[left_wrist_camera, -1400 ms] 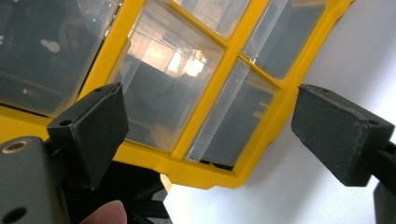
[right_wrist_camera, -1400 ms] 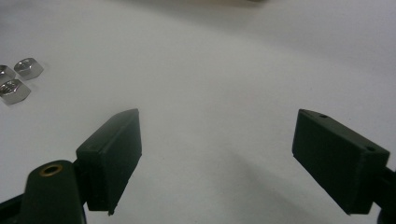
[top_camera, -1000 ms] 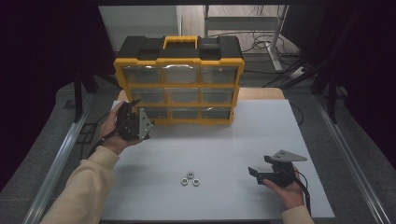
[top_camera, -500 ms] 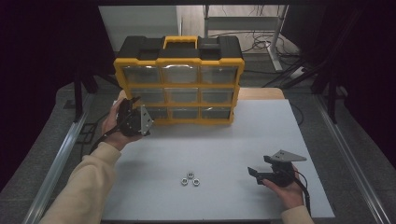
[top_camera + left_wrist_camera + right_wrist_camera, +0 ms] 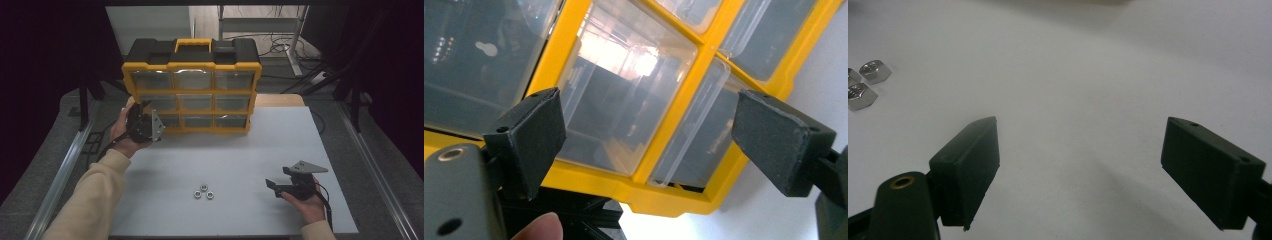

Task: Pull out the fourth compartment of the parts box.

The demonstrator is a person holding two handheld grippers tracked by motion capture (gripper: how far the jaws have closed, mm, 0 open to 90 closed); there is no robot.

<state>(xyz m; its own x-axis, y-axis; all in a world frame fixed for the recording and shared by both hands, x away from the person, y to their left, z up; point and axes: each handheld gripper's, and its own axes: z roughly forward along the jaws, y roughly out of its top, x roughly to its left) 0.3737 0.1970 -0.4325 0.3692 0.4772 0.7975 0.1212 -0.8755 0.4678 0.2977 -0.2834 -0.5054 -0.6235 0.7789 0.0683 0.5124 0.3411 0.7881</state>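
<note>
High view, left side first: your left gripper (image 5: 145,122) is raised at the lower left corner of the yellow organizer (image 5: 192,85), which stands upright at the far edge of the table (image 5: 280,145). Your left hand (image 5: 125,132) wraps the gripper body from behind, and the cream sleeve (image 5: 92,200) runs down to the near left corner of the table.

Left gripper view: your jaws stand wide apart with nothing between them. They frame the clear drawers (image 5: 624,100) of the organizer's bottom rows and the yellow bar between two of them. No pad touches the plastic; whether the tips are just short of the front or a little farther off cannot be told. A fingertip (image 5: 536,227) shows at the bottom edge.

Middle of the table, toward the near edge: three steel nuts (image 5: 204,192) lie in a tight cluster, touching or nearly so, well apart from both grippers.

Right side: your right gripper (image 5: 285,186) sits low over the table near the near right corner, held in your right hand (image 5: 307,202), pointing left toward the nuts. In the right gripper view its jaws are also spread wide and hold nothing; bare table lies between them, and the nuts (image 5: 863,82) sit at the far left.
</note>
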